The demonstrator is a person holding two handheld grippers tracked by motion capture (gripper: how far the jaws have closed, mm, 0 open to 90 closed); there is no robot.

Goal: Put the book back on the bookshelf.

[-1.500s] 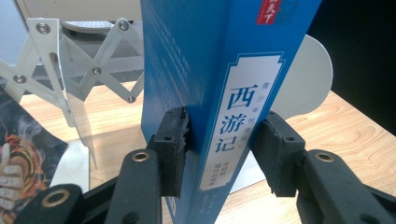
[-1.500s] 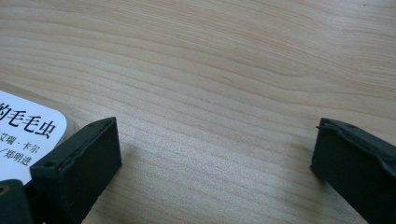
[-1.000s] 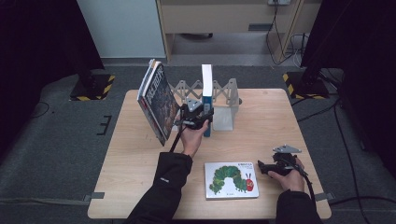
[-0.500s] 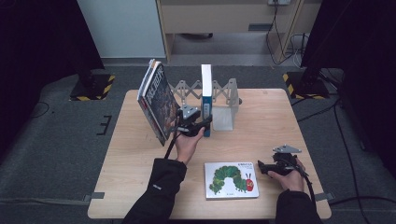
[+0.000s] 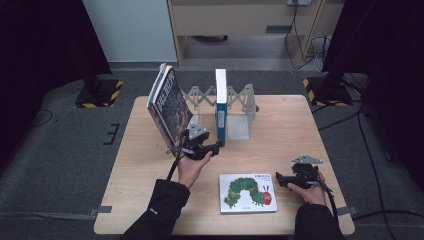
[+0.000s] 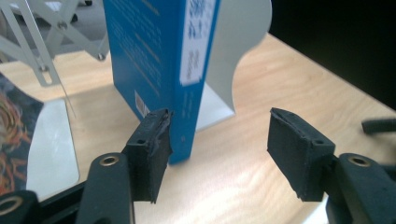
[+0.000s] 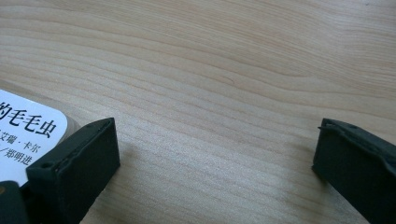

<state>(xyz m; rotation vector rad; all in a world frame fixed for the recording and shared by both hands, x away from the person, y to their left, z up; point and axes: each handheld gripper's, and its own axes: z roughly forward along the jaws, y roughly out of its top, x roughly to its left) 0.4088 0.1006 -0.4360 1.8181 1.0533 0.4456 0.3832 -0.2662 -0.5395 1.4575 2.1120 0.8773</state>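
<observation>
A blue book [image 5: 220, 107] stands upright in a white bookend rack [image 5: 239, 125] at the back middle of the table. My left gripper [image 5: 210, 147] is open just in front of the book's foot. In the left gripper view the blue book [image 6: 159, 70] rises ahead, and one pad [image 6: 149, 154] sits against its lower corner while the left gripper [image 6: 219, 149] holds nothing. A caterpillar picture book [image 5: 247, 192] lies flat near the front edge. My right gripper [image 5: 282, 179] rests open on the table to its right. Its jaws [image 7: 215, 149] stand wide over bare wood beside that book's white corner [image 7: 28, 130].
A dark-covered book [image 5: 170, 105] leans tilted at the rack's left end, close to my left hand. The rack's scissor lattice [image 5: 200, 95] spans behind the books. The wooden table [image 5: 295, 130] has free room at its right and front left.
My left gripper has drawn back toward the person and a little left, away from the blue book's foot. The right gripper and the caterpillar book have stayed put.
</observation>
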